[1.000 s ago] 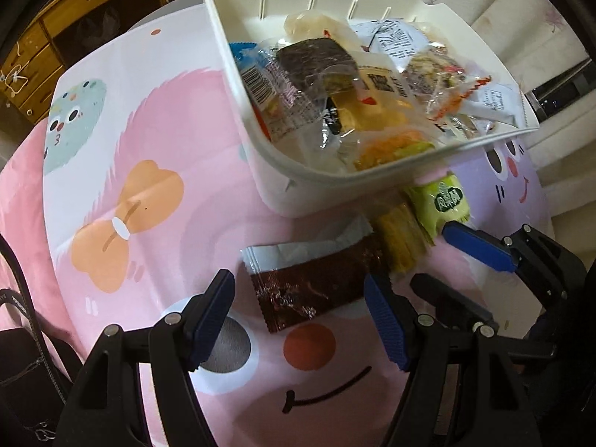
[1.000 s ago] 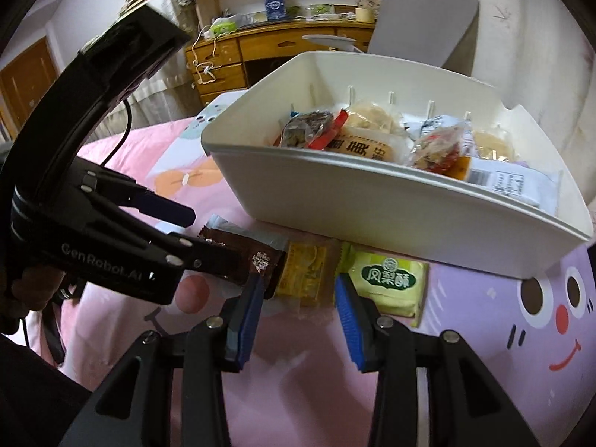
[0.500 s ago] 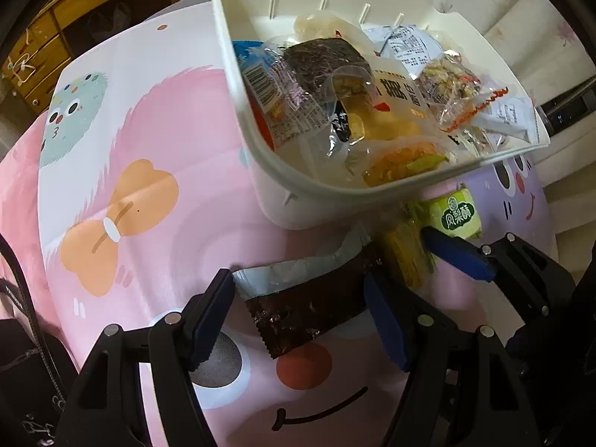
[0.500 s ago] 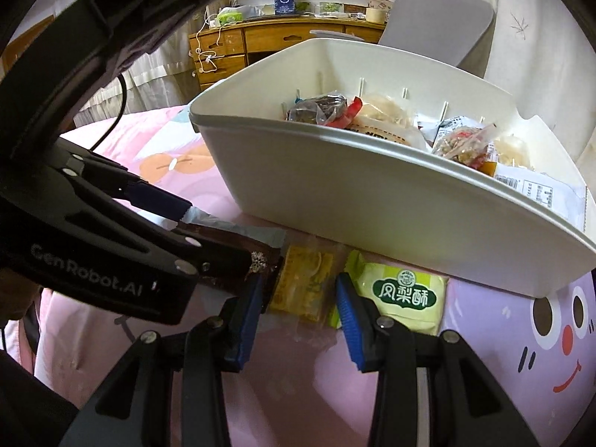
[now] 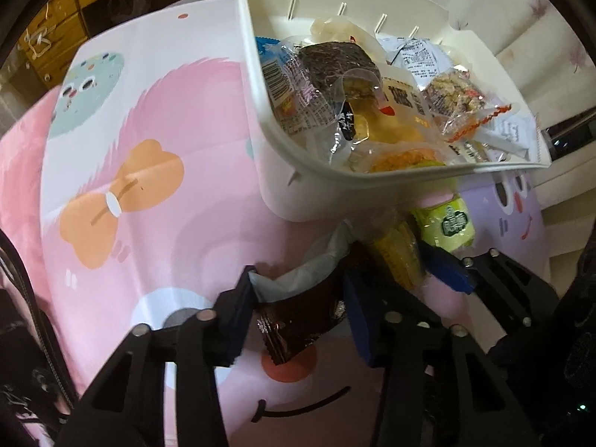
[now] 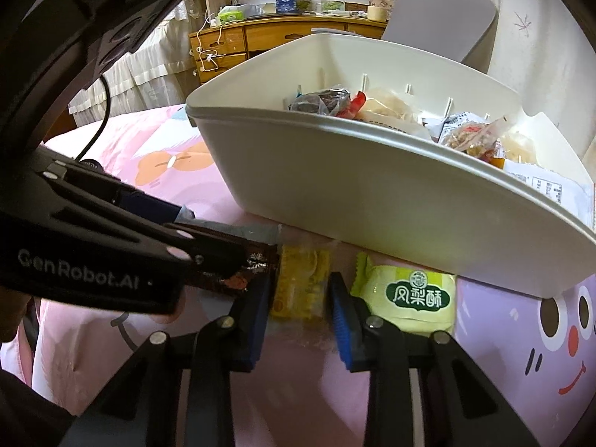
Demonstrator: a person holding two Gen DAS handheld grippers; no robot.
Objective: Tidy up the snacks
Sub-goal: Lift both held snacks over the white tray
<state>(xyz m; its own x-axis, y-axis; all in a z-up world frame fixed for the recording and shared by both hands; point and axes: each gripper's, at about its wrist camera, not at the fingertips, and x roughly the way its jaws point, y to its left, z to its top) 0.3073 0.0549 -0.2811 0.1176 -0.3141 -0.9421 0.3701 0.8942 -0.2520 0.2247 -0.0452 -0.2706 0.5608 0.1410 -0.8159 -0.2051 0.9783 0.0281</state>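
A white bin holds several wrapped snacks. In front of it on the pink cloth lie a brown snack packet, a yellow snack packet and a green snack packet. My left gripper has its blue pads on either side of the brown packet, touching its ends. My right gripper is open, its pads straddling the yellow packet; it also shows in the left wrist view.
The cloth covers a table with cartoon prints. A wooden desk and a grey chair stand behind the bin. A black cable hangs at the left.
My left gripper has moved forward and its pads have closed in onto the brown packet. My right gripper has moved forward around the yellow packet.
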